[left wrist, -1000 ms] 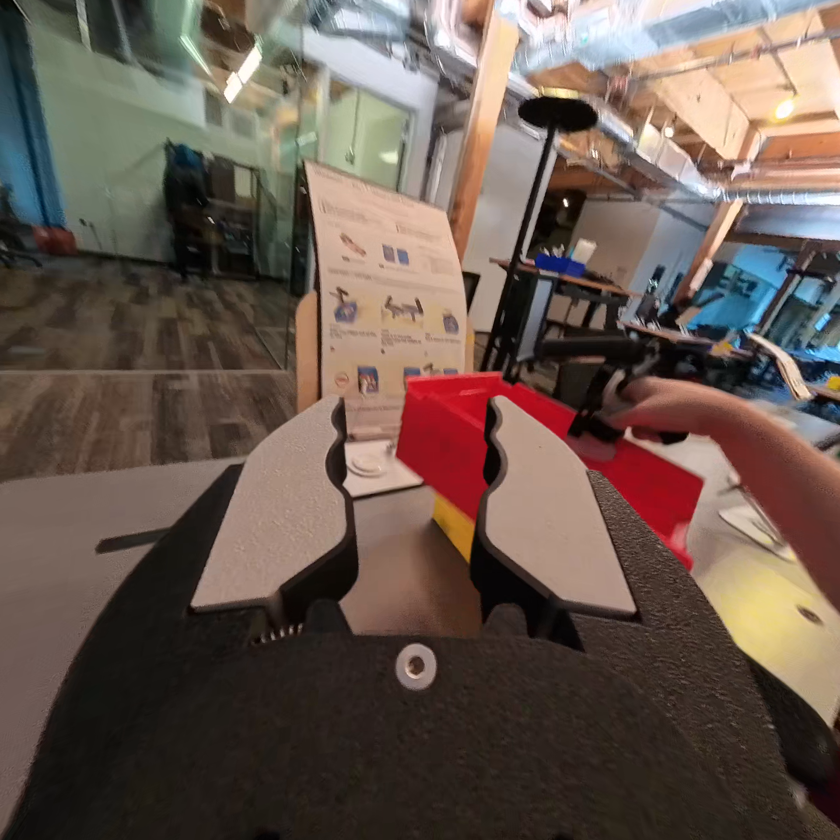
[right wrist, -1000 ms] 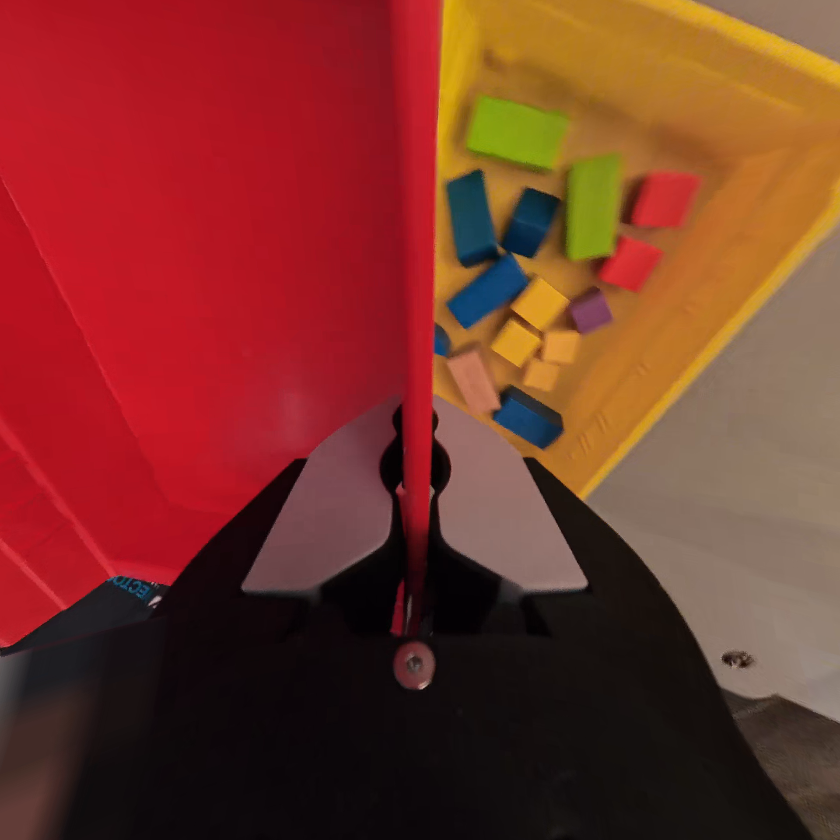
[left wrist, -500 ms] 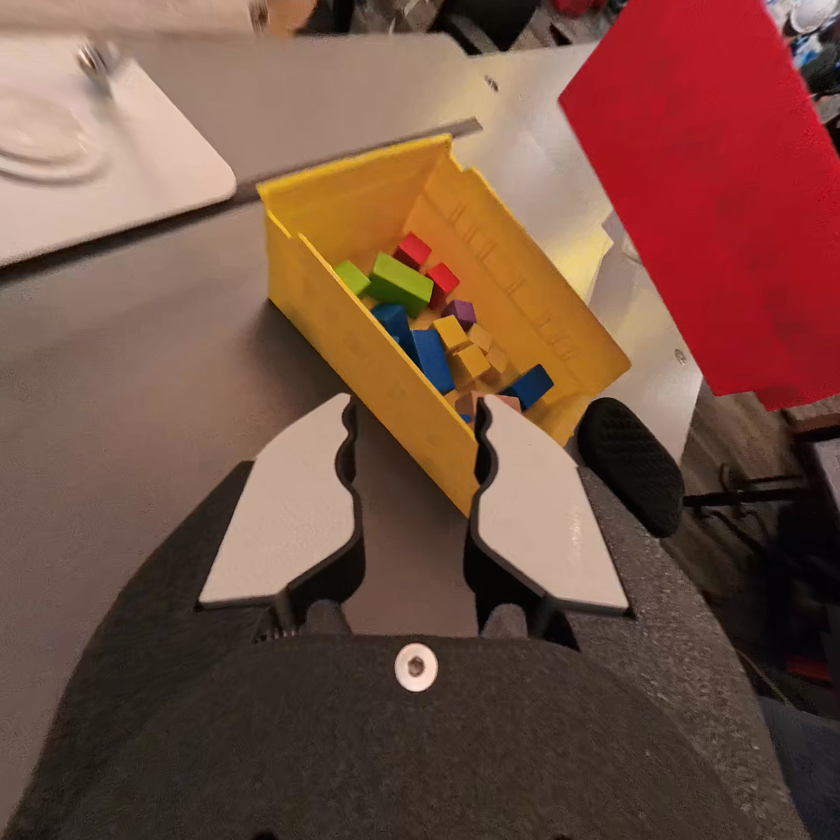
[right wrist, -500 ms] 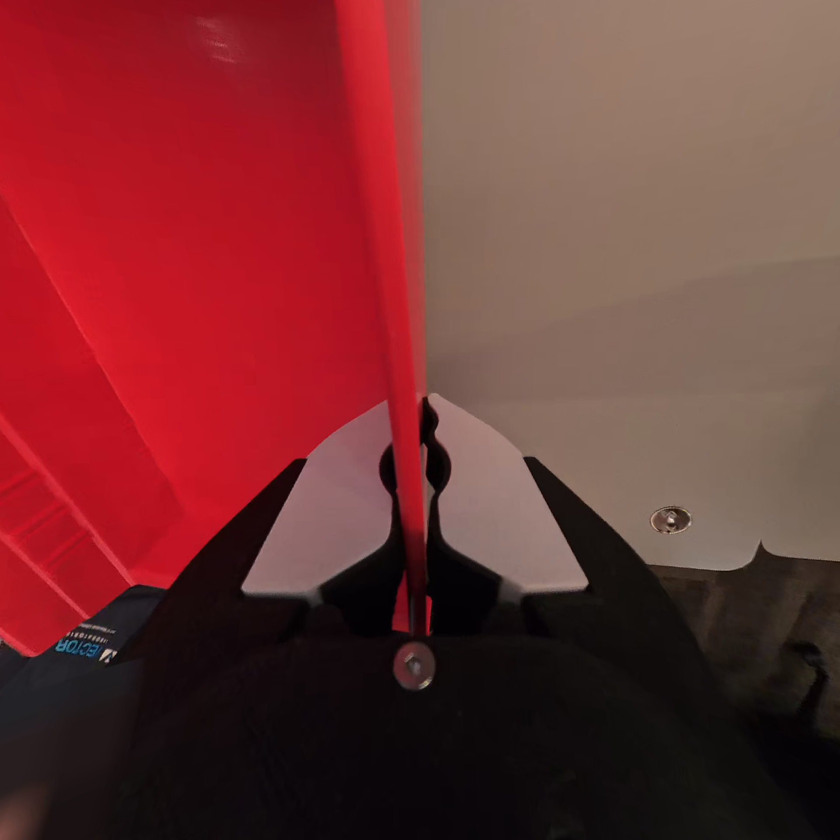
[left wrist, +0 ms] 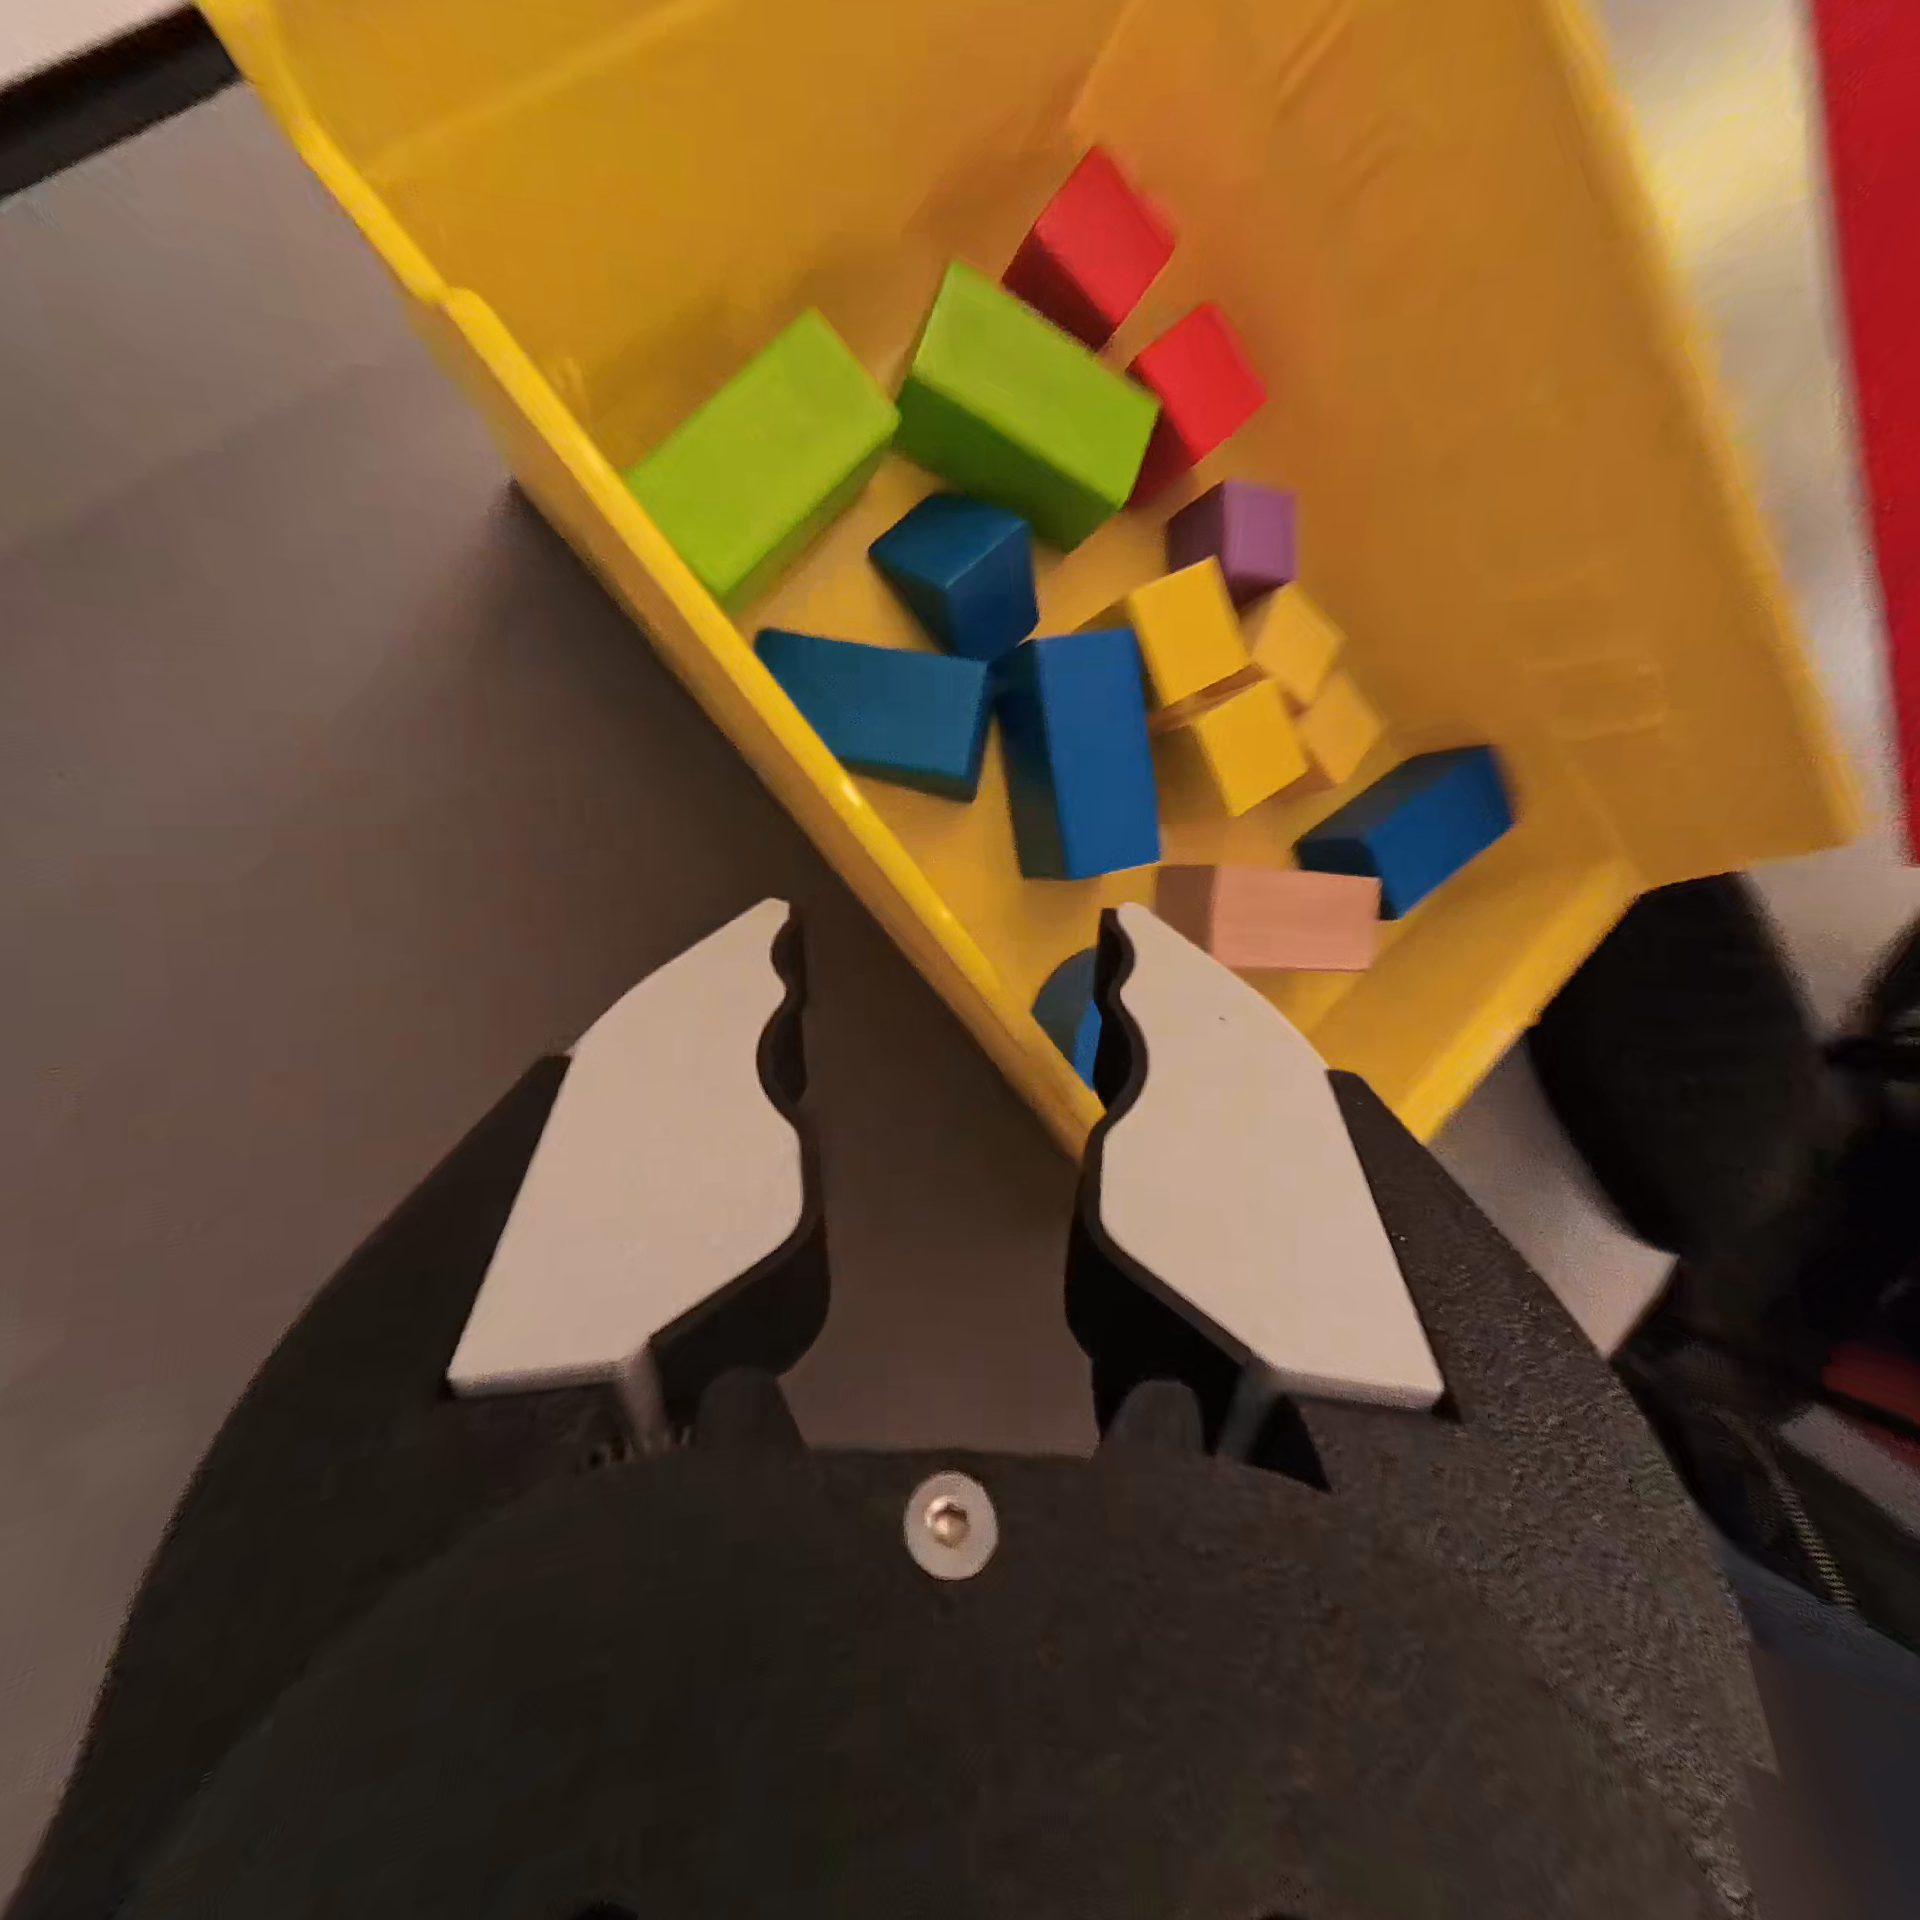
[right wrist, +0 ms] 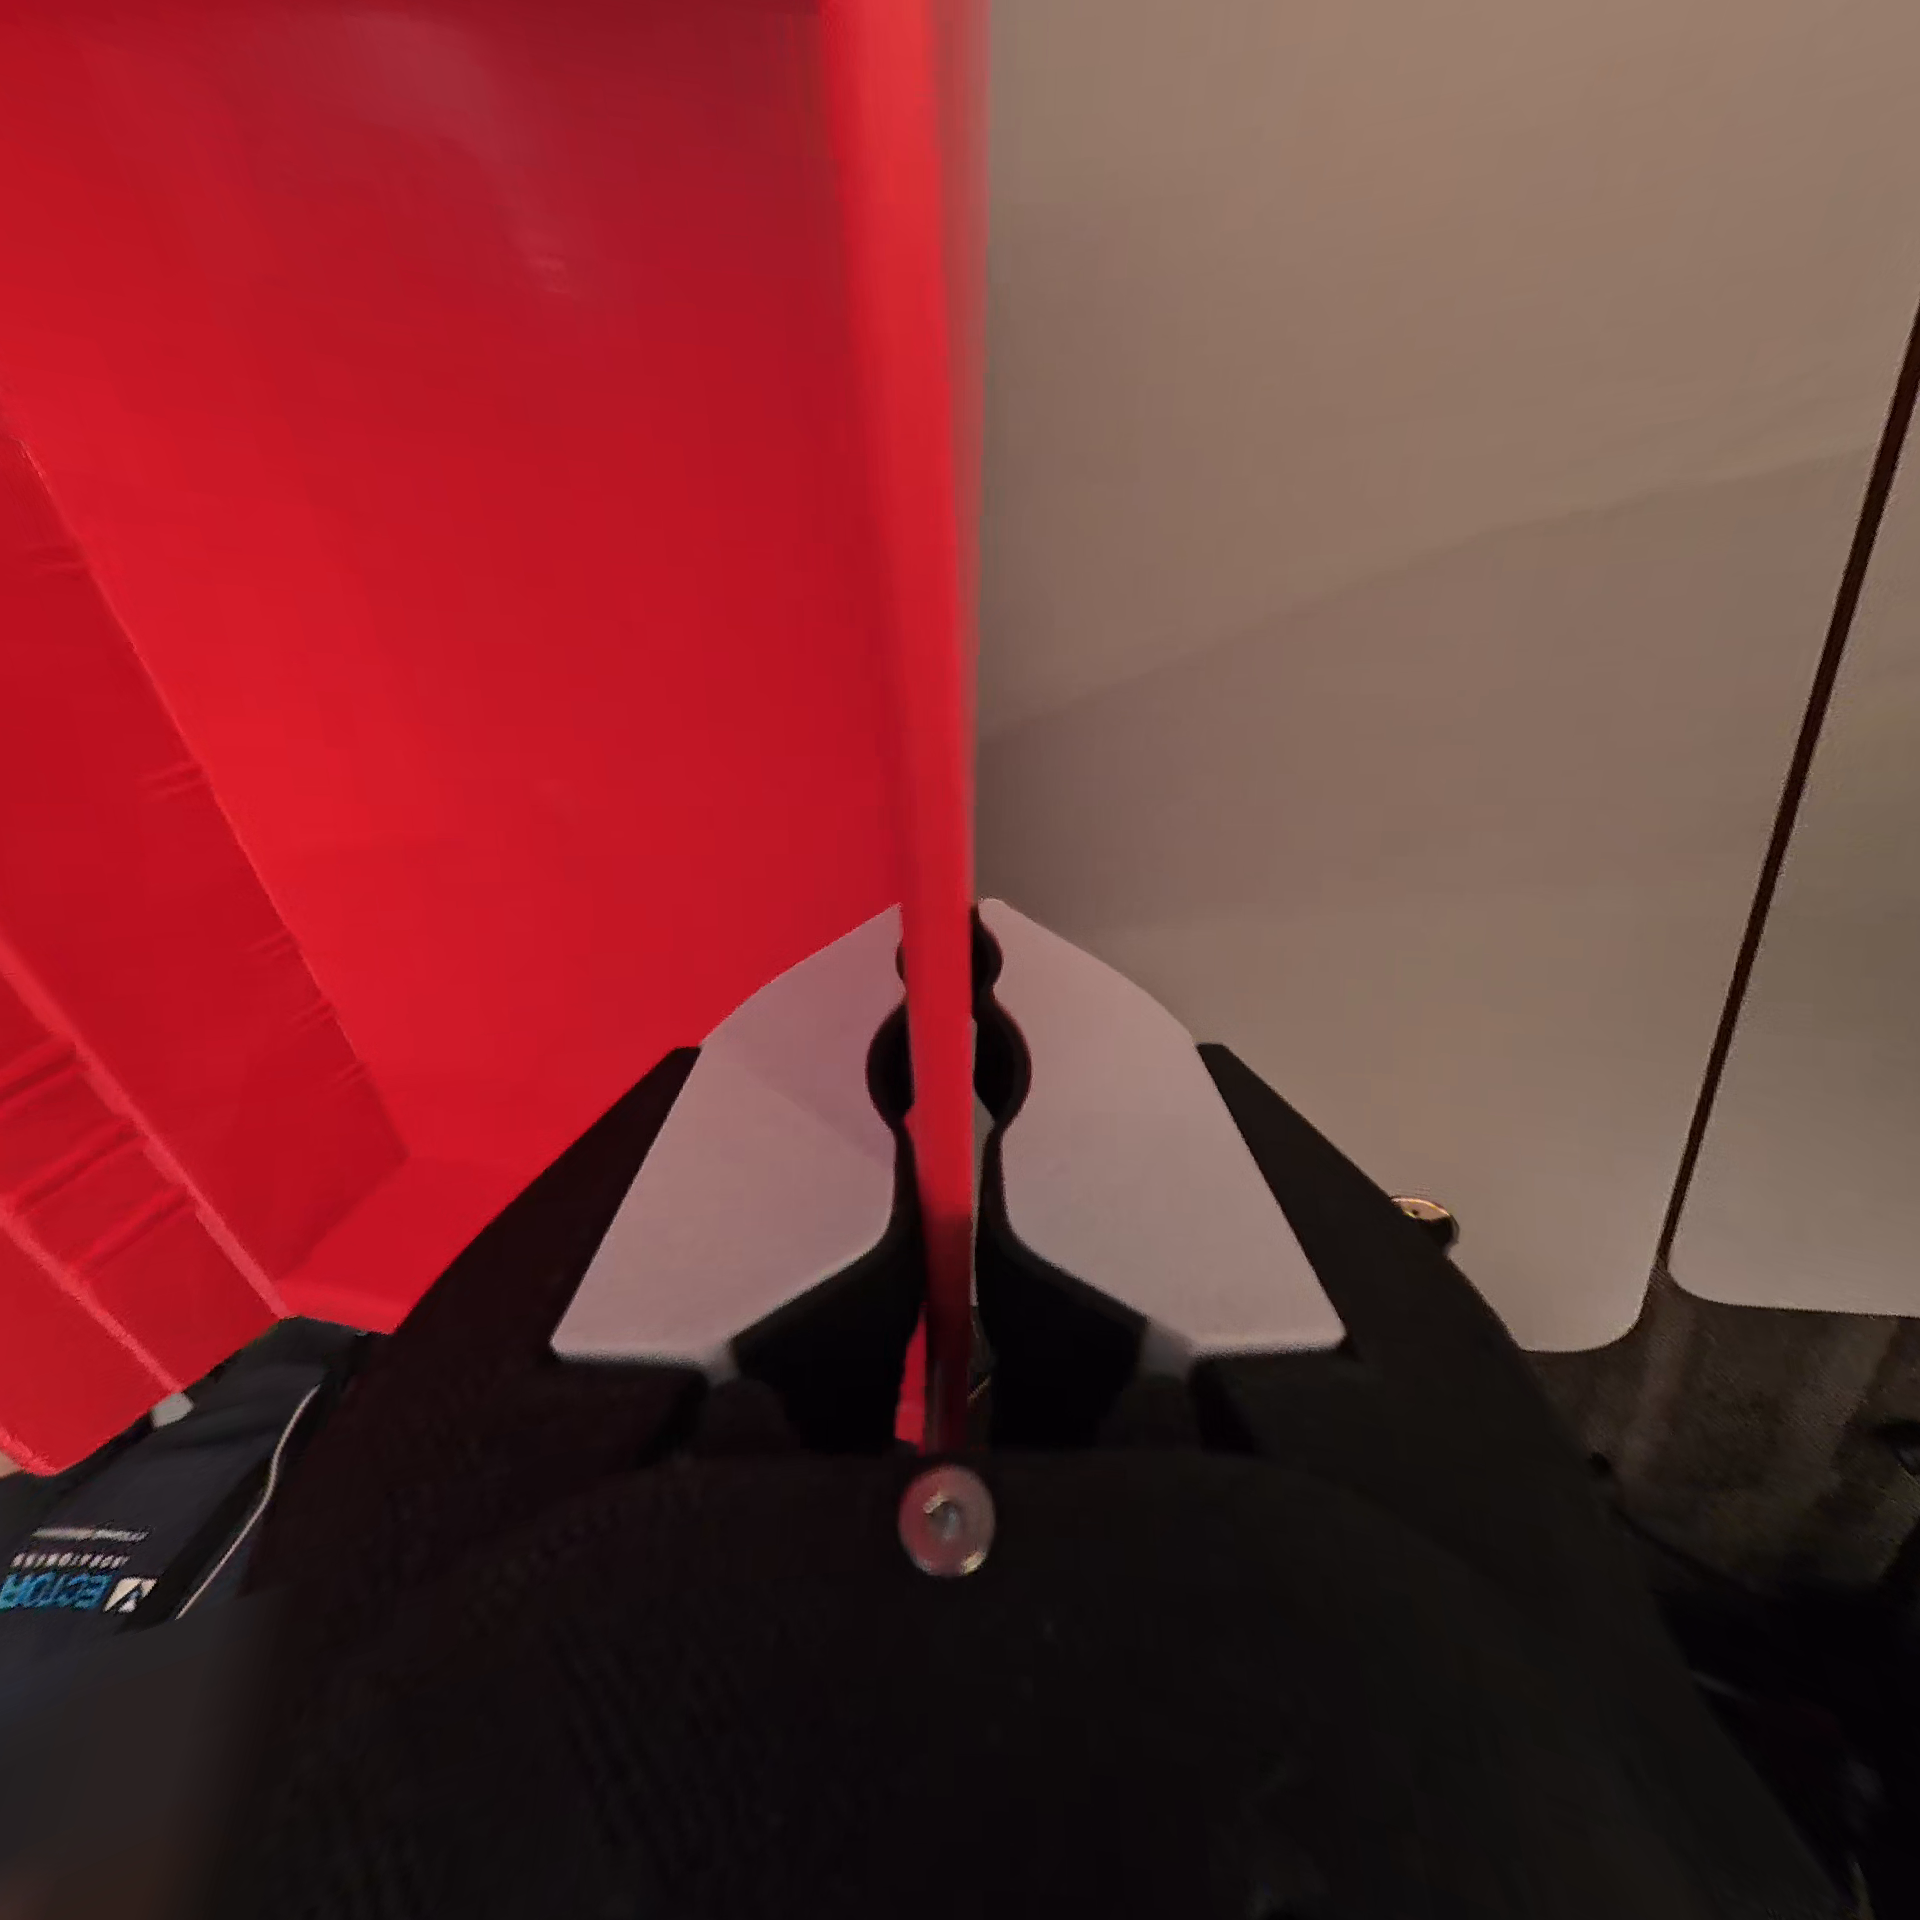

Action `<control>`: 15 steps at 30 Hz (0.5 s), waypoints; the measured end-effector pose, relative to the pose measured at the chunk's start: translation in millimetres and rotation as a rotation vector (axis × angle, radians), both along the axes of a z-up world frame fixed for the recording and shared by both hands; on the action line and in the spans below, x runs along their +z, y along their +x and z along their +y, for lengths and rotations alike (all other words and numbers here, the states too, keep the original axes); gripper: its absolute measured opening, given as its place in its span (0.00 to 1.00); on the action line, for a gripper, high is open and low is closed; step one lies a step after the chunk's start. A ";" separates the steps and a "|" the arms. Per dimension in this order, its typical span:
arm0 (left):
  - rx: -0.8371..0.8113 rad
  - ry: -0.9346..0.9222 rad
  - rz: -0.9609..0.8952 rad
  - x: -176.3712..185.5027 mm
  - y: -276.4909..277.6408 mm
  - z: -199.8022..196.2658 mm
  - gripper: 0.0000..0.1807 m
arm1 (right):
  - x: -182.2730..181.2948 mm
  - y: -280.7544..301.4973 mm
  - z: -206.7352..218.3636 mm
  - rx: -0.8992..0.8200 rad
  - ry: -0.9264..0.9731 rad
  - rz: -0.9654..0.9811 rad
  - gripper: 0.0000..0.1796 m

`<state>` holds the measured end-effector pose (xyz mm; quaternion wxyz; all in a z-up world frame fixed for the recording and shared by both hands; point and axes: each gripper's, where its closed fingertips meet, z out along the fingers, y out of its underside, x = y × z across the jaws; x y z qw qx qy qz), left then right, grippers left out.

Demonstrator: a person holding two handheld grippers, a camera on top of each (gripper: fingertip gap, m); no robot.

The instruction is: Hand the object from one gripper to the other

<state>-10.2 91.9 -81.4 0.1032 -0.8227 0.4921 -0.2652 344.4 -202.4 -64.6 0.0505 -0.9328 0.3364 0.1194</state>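
Note:
My right gripper (right wrist: 938, 914) is shut on the side wall of a red bin (right wrist: 468, 623) and holds it above the table; the bin's inside looks empty as far as it shows. A strip of the red bin also shows at the right edge of the left wrist view (left wrist: 1870, 312). My left gripper (left wrist: 945, 920) is open and empty. It hangs over the near corner of a yellow bin (left wrist: 644, 561), with the bin's side wall running between the fingers. The yellow bin holds several coloured wooden blocks (left wrist: 1075, 748).
The yellow bin stands on a grey tabletop (left wrist: 260, 727). A light tabletop (right wrist: 1403, 623) with a dark seam (right wrist: 1808, 727) and a rounded edge lies below the red bin. A black chair part (left wrist: 1683, 1060) sits right of the yellow bin.
My left gripper has tilted down from the room to the table and moved in close over the yellow bin, still open. My right gripper has carried the red bin away from the yellow bin.

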 end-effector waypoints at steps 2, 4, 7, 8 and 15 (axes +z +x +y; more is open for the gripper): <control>-0.019 0.011 0.100 -7.4 2.7 -2.7 0.29 | -5.8 2.0 -4.0 0.010 -0.020 -0.003 0.03; -0.013 0.003 0.201 -10.7 0.0 -4.2 0.25 | -10.5 3.8 -6.9 0.016 -0.027 -0.006 0.03; -0.041 -0.004 0.339 -13.1 -4.7 -6.8 0.17 | -16.5 5.4 -10.5 0.014 -0.030 -0.005 0.03; -0.044 -0.007 0.373 -13.2 -5.2 -6.9 0.13 | -18.2 5.7 -11.4 0.015 -0.032 -0.004 0.03; -0.046 -0.095 0.466 -12.5 -14.1 -4.2 0.06 | -28.1 -1.6 -8.0 0.046 -0.046 -0.007 0.03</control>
